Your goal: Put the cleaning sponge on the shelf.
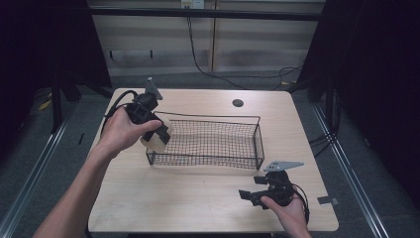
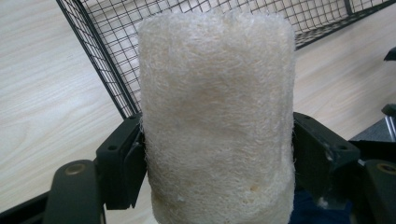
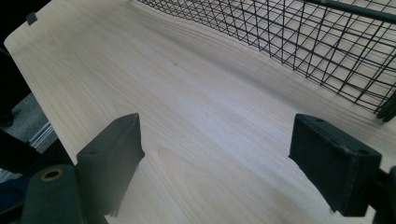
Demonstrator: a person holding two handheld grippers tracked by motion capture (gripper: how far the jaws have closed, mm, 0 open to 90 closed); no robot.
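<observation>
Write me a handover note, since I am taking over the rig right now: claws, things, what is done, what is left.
Left claw: shut on the loofah sponge, held at the left end of the wire basket, about over its rim.
Right claw: open, holding nothing, low over the table near its front right corner.
Done: sponge picked up and brought to the basket.
Left: probably lower it into the basket and release.

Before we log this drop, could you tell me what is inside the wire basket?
The wire basket shows only bare mesh inside. The left gripper holds the loofah pad at its left end, hiding that corner.
</observation>
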